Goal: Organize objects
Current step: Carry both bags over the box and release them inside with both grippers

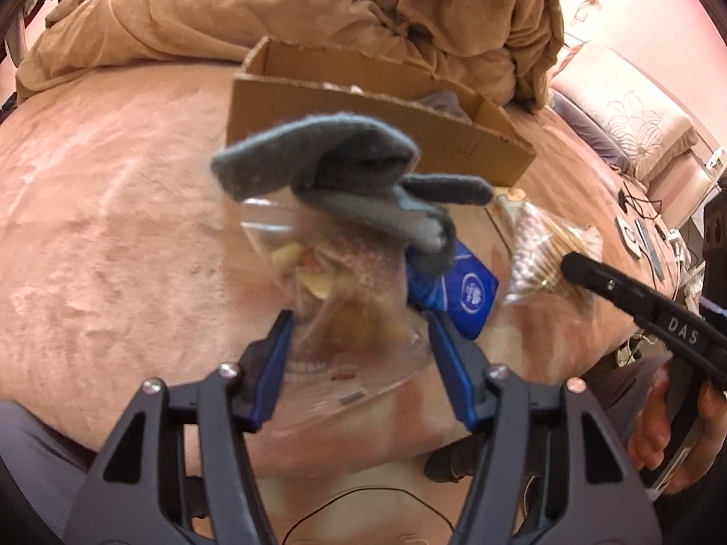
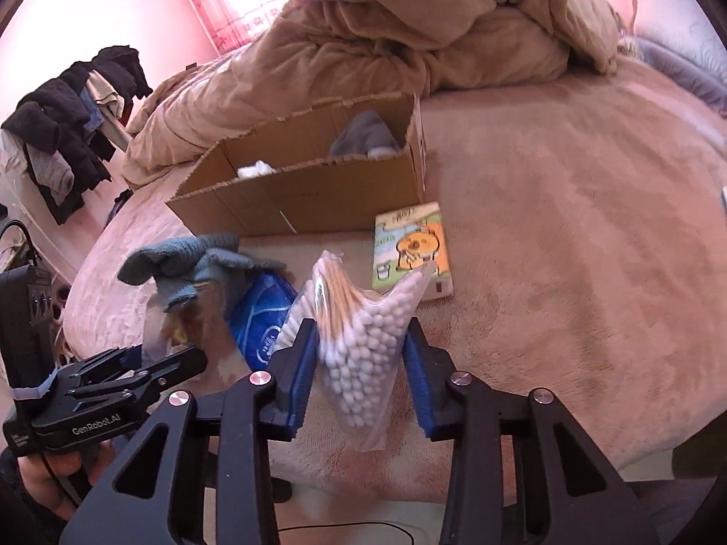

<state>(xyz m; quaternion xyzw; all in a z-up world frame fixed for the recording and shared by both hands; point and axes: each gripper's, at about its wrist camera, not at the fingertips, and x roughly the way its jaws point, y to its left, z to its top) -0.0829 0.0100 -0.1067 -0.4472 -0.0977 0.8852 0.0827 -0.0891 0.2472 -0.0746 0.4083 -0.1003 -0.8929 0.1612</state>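
1. Clear snack bag (image 1: 345, 299), grey sock (image 1: 345, 172) draped on top, pinched in the left gripper (image 1: 359, 340) jaws above the bed (image 1: 113, 227).
2. Right gripper (image 2: 361, 363) jaws squeeze a cotton swab bag (image 2: 363, 336), near the cardboard box (image 2: 318, 186).

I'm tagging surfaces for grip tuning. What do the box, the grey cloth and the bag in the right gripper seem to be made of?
Box: plain brown corrugated cardboard, matte, with ragged torn edges.
Grey cloth: soft fuzzy knit or fleece, possibly a glove; it drapes limply.
Bag of cotton swabs: thin clear glossy plastic film, pinched in by the right gripper; the sticks look wooden.
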